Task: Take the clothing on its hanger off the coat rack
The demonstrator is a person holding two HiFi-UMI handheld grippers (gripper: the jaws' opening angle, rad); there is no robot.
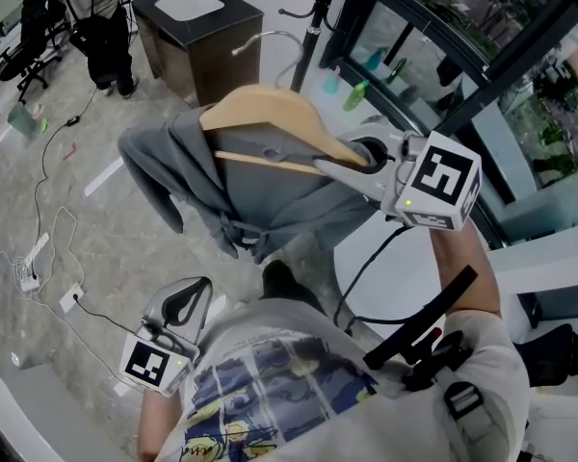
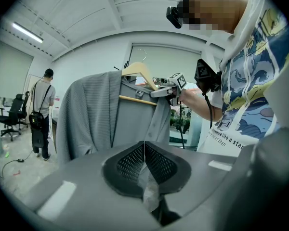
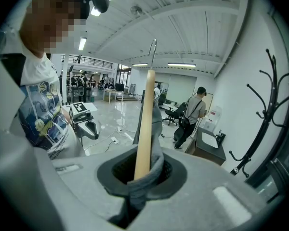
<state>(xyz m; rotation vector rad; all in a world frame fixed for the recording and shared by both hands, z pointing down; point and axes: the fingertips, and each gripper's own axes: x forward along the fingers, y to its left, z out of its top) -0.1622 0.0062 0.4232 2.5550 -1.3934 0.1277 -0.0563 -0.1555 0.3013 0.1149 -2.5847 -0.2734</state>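
Observation:
A grey cardigan [image 1: 241, 186] hangs on a wooden hanger [image 1: 270, 114] in mid-air, in front of the person's chest. The hanger's metal hook [image 1: 265, 38] is free of the black coat rack [image 1: 318, 8], which stands behind it. My right gripper [image 1: 342, 166] is shut on the hanger's right arm, pinching the cardigan's shoulder with it. In the right gripper view the hanger [image 3: 145, 124] and grey cloth [image 3: 156, 124] rise from between the jaws. My left gripper [image 1: 195, 292] hangs low at the left, shut and holding nothing, apart from the cardigan [image 2: 86, 114].
A dark cabinet with a white sink [image 1: 197, 27] stands behind the rack. A person [image 1: 96, 17] stands near an office chair [image 1: 34, 27]. Cables and a power strip [image 1: 39, 258] lie on the floor at left. Glass panels [image 1: 443, 56] run along the right.

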